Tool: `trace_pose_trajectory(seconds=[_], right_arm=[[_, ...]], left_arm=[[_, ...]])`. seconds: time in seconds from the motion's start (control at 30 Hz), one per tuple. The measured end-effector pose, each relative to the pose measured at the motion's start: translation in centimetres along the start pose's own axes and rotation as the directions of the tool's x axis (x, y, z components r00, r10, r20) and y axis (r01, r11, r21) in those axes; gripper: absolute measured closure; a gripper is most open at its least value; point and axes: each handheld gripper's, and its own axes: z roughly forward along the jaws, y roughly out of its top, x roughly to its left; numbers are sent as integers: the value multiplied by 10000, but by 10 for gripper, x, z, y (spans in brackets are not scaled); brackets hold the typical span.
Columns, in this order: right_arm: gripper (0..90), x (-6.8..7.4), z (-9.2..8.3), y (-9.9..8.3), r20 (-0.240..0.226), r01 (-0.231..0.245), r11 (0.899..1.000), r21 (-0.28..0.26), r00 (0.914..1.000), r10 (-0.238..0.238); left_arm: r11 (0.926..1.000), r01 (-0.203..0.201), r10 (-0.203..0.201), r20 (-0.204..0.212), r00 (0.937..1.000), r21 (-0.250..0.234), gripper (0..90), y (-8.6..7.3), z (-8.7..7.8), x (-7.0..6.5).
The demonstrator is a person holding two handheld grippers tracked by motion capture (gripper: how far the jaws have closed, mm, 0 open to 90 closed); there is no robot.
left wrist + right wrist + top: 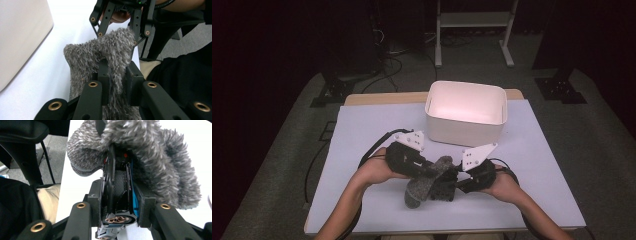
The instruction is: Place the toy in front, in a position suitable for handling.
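The left gripper [117, 75] is clenched on a grey fuzzy sock [100, 53]. Its two jaws pinch a fold of the fabric between them, and the pile bulges out on both sides of the pads. Beyond the jaws the sock runs on toward the right gripper [117, 30], which meets it at the far end, so the cloth stretches between the two tools. To the left of these jaws lies the white table [37, 82], and past that the wall of a white bin [22, 37].

The right gripper [120, 195] is grasping a flat black thing [118, 192] with blue edging and a coppery round part at its near end; what it is I cannot tell. It stands on edge between the jaws, touching both pads. Its far end goes into the sock [155, 162], which drapes over and past the jaw tips, mostly to their right.

In the high view both grippers meet low at the table's [362, 130] near edge, left gripper [432, 172] and right gripper [457, 182] close together, with the sock [424, 185] hanging between and below them. The bin [466, 129] stands well beyond the jaws, apart from them.
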Motion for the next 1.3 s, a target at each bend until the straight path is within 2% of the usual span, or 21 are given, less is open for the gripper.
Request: trace_pose_trajectory(seconds=[0.1, 0.33, 0.47, 0.6, 0.63, 0.73, 0.83, 0.97, 1.17, 1.3], right_arm=[[626, 1, -1, 1, 93, 146, 9998, 161, 9998, -148], [623, 1, -4, 0, 116, 106, 9988, 485, 9999, -112], [604, 2, -6, 2, 269, 196, 9961, 858, 9994, -220], [582, 4, -11, 6, 408, 331, 9954, 895, 9985, -369], [621, 4, -12, 7, 365, 343, 9955, 887, 9986, -377], [630, 7, -15, 7, 584, 669, 9900, 1241, 9955, -746], [629, 7, -20, 1, 612, 551, 9914, 1189, 9962, -627], [626, 4, -27, -11, 666, 281, 9949, 965, 9972, -346], [622, 4, -35, -25, 704, 69, 9964, 843, 9974, -128], [621, 5, -40, -34, 724, -26, 9965, 839, 9974, -35]], left_arm=[[10000, 35, -36, -49, 10000, -50, 776, -5, -1, 1], [9990, 421, -420, 112, 9991, -157, 774, -18, 3, 4], [9992, 366, -364, 175, 9992, -138, 772, -18, 7, 5], [9987, 294, -301, 145, 9994, 427, 773, -17, 20, 5], [9970, 285, -294, 112, 9995, 713, 773, -19, 27, 6], [9956, 396, -428, 372, 9984, 846, 773, -23, 43, 8], [9965, 501, -538, 548, 9971, 665, 773, -25, 52, 10], [9962, 525, -563, 552, 9969, 690, 773, -23, 61, 11], [9918, 326, -381, 420, 9984, 1232, 773, -19, 71, 9], [9899, 278, -338, 415, 9986, 1389, 772, -17, 76, 7]])
